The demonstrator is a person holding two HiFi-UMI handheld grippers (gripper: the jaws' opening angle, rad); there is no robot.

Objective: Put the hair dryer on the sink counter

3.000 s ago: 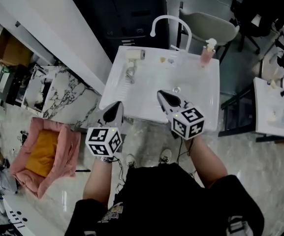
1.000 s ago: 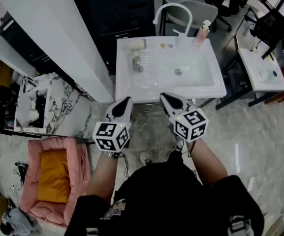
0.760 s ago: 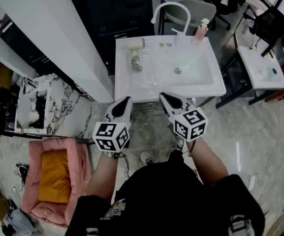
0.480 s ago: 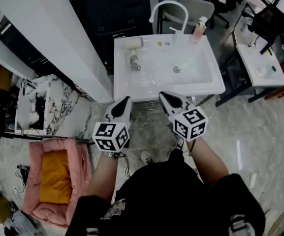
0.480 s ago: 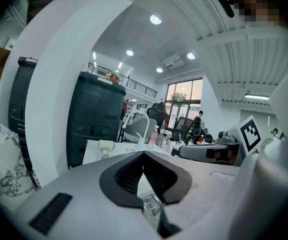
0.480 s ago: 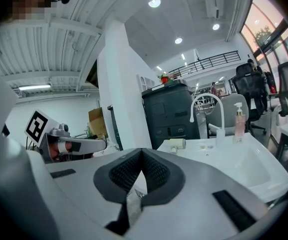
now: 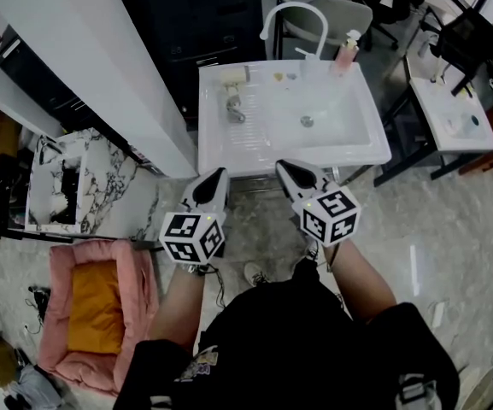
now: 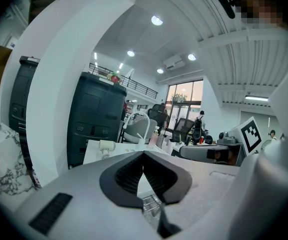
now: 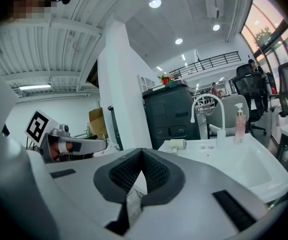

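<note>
The cream hair dryer [image 7: 233,88] lies on the left side of the white sink counter [image 7: 229,148], handle toward me; it also shows small in the left gripper view [image 8: 105,145] and in the right gripper view [image 9: 176,144]. My left gripper [image 7: 220,176] hangs just short of the counter's front edge, its jaws shut with nothing between them. My right gripper [image 7: 282,166] is beside it at the same edge, also shut and empty. Neither touches the dryer, which lies well beyond both tips.
A white curved faucet [image 7: 293,15] and a pink soap bottle [image 7: 345,51] stand at the back of the basin. A dark cabinet [image 7: 203,15] is behind, a white pillar [image 7: 84,58] at the left, a pink pet bed [image 7: 92,310] on the floor, and another white table [image 7: 455,118] at the right.
Three seconds ago both grippers were over the sink's front; they now hang off it in front of the edge. Over the last second almost nothing moved.
</note>
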